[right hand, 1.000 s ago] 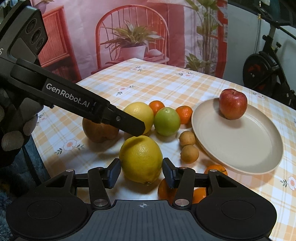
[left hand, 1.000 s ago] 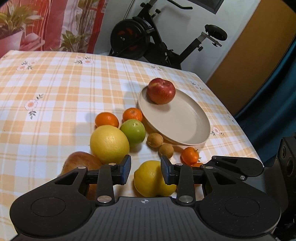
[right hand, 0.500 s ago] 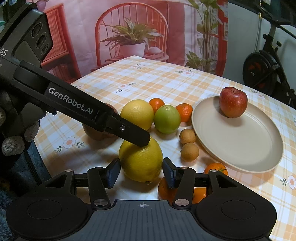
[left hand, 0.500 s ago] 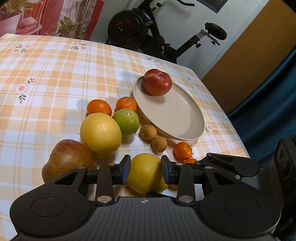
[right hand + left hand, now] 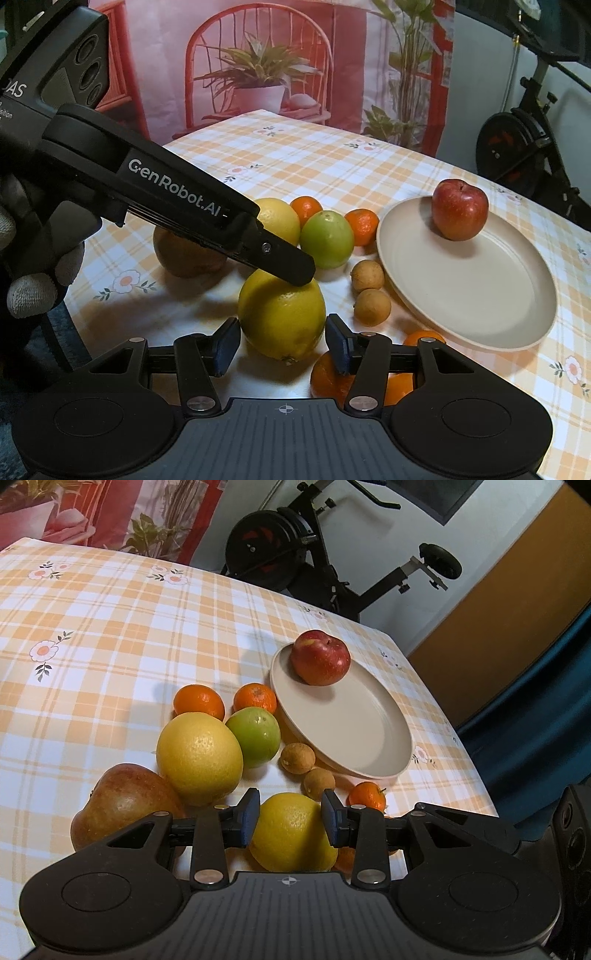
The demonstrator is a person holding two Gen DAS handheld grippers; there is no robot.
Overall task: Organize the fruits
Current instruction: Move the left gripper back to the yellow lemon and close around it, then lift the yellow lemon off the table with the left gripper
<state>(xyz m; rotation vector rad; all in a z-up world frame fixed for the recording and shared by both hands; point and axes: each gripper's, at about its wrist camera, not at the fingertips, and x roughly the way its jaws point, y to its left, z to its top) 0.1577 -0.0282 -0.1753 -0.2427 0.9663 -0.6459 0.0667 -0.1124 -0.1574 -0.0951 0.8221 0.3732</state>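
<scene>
While lemon [image 5: 282, 317] lies stem-nub toward camera, left gripper [image 5: 301, 275] above.

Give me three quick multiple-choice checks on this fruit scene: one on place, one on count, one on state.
1. The green apple sits:
A. inside a bowl
B. on the tablecloth beside the large yellow citrus
C. on the floor

2. How many small brown fruits lie next to the plate?
A. two
B. four
C. none

3. The red apple on the plate is:
A. cut in half
B. peeled
C. whole, stem end up

Answers:
1 B, it rests on the checked cloth right next to the big citrus.
2 A, one lies by the rim and a second just in front of it.
3 C, the skin is unbroken and the stem dimple faces up.
</scene>
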